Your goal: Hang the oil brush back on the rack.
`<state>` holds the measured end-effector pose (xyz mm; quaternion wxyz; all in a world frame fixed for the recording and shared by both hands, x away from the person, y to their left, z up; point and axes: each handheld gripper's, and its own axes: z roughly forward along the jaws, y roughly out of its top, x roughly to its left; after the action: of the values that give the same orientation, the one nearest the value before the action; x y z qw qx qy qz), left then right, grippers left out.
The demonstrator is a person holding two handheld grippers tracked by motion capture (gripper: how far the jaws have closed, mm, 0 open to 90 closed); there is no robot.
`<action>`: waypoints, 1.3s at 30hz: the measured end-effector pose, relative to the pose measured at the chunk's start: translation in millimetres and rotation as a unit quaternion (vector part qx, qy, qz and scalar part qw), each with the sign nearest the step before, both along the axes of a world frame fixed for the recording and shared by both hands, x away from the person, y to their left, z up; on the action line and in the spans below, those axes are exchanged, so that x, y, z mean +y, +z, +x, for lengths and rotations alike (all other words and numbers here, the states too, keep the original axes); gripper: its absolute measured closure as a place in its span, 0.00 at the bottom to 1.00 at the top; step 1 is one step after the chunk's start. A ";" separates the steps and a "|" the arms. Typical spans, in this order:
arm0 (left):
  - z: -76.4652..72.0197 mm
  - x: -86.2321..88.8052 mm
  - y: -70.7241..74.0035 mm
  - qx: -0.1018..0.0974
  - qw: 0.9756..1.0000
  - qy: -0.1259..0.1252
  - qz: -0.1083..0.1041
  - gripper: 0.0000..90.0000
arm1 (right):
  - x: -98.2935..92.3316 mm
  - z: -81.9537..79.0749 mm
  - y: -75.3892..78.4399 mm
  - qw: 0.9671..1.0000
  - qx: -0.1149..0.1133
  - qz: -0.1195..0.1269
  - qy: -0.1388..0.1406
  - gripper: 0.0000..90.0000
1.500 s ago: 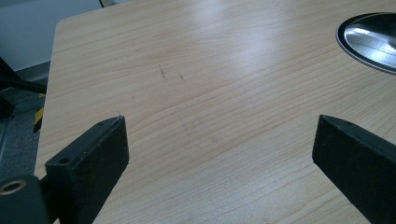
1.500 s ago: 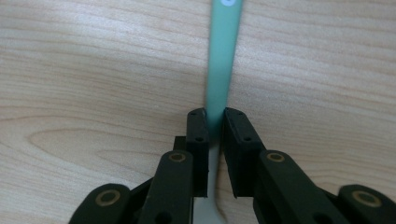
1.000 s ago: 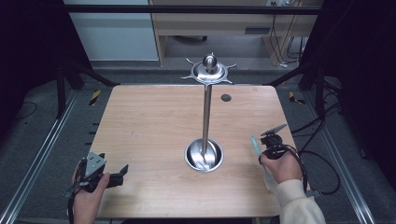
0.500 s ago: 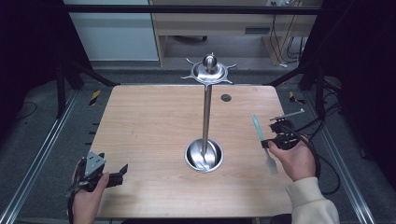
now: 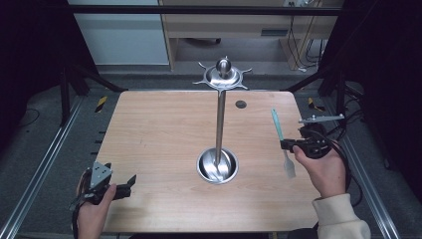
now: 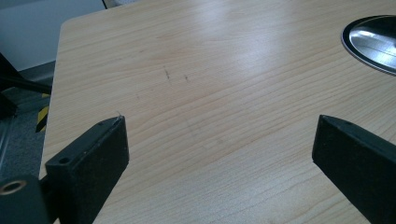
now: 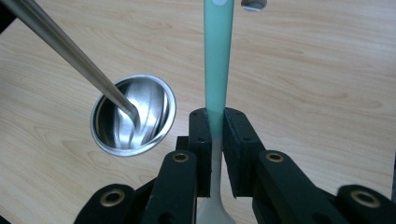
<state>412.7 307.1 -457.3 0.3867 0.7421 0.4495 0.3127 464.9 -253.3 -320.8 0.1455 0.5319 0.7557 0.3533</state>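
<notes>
A utensil with a teal handle [image 5: 276, 123] and a pale head [image 5: 289, 168] is clamped in my right gripper [image 5: 288, 145], lifted above the table's right side. In the right gripper view the two black pads [image 7: 235, 140] squeeze the handle [image 7: 218, 56], which runs up and away. A steel stand rises from a round dish base [image 5: 217, 165] by a thin pole [image 5: 219, 124] to a top disc with hooks [image 5: 223, 75]; dish [image 7: 133, 115] and pole lie left of the held utensil. My left gripper [image 5: 130, 181] rests open at the near left corner, with bare wood between its jaws [image 6: 215, 140].
The wooden table [image 5: 159, 129] has a small dark hole [image 5: 241, 104] near its far right. Metal rails run along both sides of the table on the floor. Cabinets stand beyond the far edge. The dish's rim [image 6: 373, 42] lies ahead of the left gripper.
My right hand has risen and shifted away from me with the utensil, whose handle now points more upright and farther back. The left hand has stayed put.
</notes>
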 end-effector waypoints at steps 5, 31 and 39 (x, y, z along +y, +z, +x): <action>-0.3 0.3 0.0 0.000 1.000 0.001 -0.001 0.04 | -1.3 -4.6 10.6 0.999 -0.030 0.022 0.008 0.91; -0.4 0.7 0.6 -0.002 1.000 0.002 0.001 0.04 | 13.7 -21.4 62.2 0.986 -0.133 0.073 0.066 0.91; -0.3 1.0 0.6 -0.002 1.000 0.002 0.001 0.04 | 17.8 -25.8 69.5 0.982 -0.148 0.084 0.077 0.91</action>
<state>412.4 308.1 -456.7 0.3861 0.7407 0.4502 0.3155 439.0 -235.5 -251.3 0.1832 0.4246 0.7322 0.5001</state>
